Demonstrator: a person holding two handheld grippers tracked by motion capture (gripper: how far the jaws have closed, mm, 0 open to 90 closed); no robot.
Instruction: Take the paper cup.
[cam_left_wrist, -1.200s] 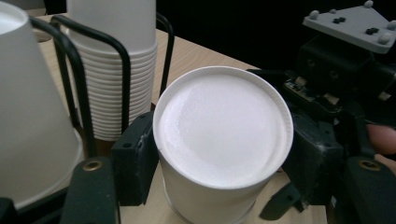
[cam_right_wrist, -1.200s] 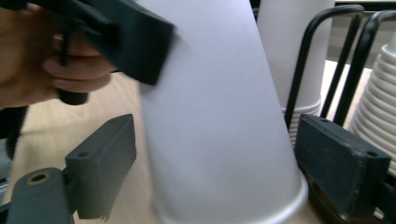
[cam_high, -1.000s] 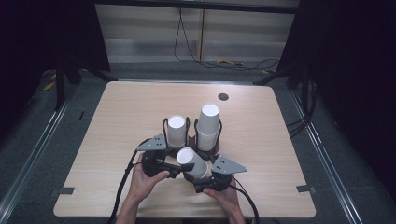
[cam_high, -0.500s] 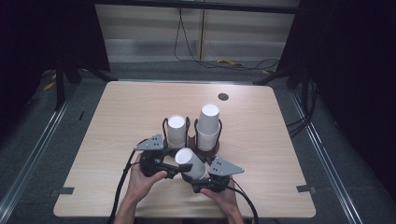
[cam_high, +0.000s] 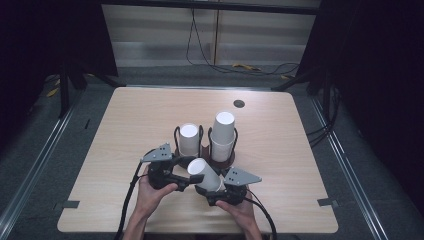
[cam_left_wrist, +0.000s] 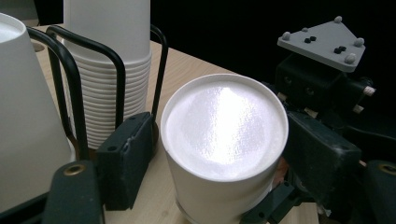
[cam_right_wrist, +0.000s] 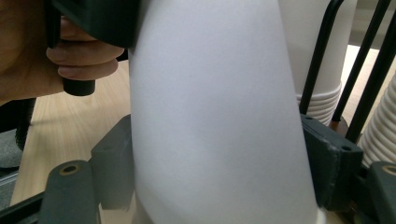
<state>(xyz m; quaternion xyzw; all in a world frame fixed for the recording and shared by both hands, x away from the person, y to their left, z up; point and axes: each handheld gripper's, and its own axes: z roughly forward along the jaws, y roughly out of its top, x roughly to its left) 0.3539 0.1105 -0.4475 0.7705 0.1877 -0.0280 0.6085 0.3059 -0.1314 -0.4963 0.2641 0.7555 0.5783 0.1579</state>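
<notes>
Right hand-held gripper (cam_high: 212, 187) clamps paper cup (cam_high: 205, 174) between its jaws.

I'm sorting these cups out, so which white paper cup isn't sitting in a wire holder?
The tilted cup nearest the person, gripped by the right gripper. The two stacks behind stand upright in black wire holders.

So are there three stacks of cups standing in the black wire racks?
No, two white stacks stand there, a shorter stack and a taller stack, while one loose cup is near the person's hands.
</notes>
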